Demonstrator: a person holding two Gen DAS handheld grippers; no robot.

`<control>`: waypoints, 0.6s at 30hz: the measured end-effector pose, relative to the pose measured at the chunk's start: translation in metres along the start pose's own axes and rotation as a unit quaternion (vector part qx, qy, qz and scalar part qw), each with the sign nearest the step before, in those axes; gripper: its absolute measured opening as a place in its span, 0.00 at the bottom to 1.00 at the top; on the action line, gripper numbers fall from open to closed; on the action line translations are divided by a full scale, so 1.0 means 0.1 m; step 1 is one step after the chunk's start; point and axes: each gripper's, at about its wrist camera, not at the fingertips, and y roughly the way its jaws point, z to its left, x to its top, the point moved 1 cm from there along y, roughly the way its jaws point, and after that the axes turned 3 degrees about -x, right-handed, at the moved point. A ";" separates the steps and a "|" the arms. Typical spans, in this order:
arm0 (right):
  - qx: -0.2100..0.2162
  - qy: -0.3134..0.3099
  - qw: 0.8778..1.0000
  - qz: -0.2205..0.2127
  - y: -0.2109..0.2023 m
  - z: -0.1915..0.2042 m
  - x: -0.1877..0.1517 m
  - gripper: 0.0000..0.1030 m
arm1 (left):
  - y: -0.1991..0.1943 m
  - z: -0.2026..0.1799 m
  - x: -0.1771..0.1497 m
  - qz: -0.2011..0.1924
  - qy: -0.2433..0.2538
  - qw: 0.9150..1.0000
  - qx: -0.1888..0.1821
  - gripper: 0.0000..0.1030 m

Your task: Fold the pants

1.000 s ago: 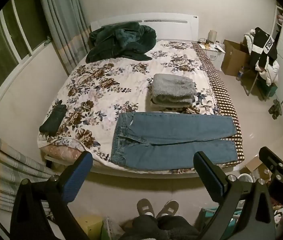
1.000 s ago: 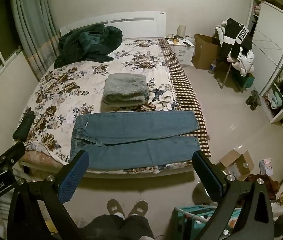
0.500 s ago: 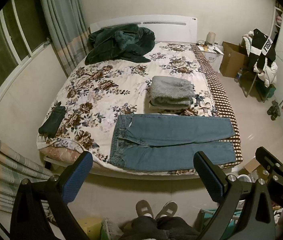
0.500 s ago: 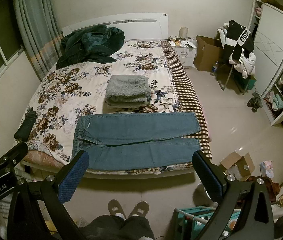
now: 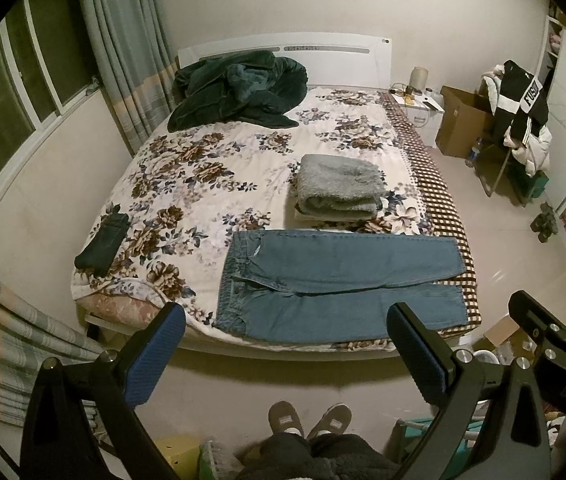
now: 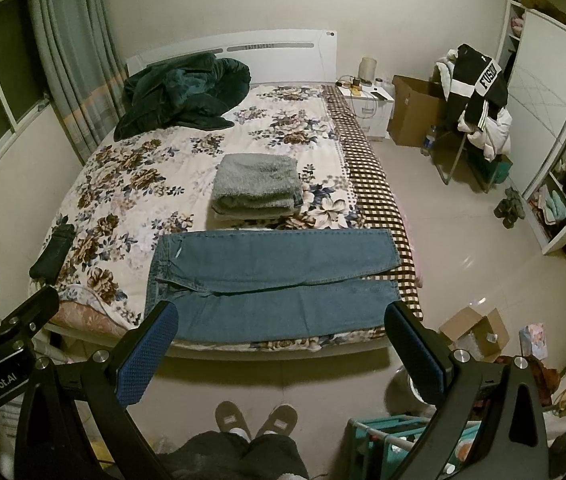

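Observation:
Blue jeans (image 5: pixel 339 284) (image 6: pixel 271 280) lie flat along the near edge of the floral bed (image 5: pixel 211 184), waistband to the left, legs running right, the far leg slightly overlapping the near one. My left gripper (image 5: pixel 285 356) is open and held back from the bed above the floor, nothing between its blue pads. My right gripper (image 6: pixel 279 354) is open too, equally far back and empty. Each gripper's body shows at the edge of the other's view.
A folded grey blanket (image 5: pixel 339 188) sits just behind the jeans. A dark green coat (image 5: pixel 239 92) is heaped by the headboard, a dark folded item (image 5: pixel 103 244) at the bed's left edge. Slippered feet (image 5: pixel 309 420) stand below. Boxes and a cluttered chair (image 6: pixel 475 108) are on the right.
Both views have shifted slightly, so the bed and jeans sit a little higher and farther in frame. Both grippers remain open; the jeans have not moved.

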 end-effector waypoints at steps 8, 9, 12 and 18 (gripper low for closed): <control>0.001 0.000 1.000 -0.001 -0.02 0.01 0.01 1.00 | -0.01 0.03 0.00 -0.001 0.000 1.000 -0.001 1.00; 0.001 0.000 1.000 -0.001 -0.02 0.01 0.00 1.00 | -0.01 0.03 0.00 -0.001 0.000 1.000 -0.001 1.00; 0.001 0.000 1.000 -0.001 -0.04 0.03 0.01 1.00 | -0.01 0.04 -0.02 -0.002 0.000 1.000 -0.002 1.00; 0.002 -0.001 1.000 -0.001 -0.08 0.04 0.01 1.00 | -0.02 0.06 -0.03 -0.002 -0.001 1.000 -0.004 1.00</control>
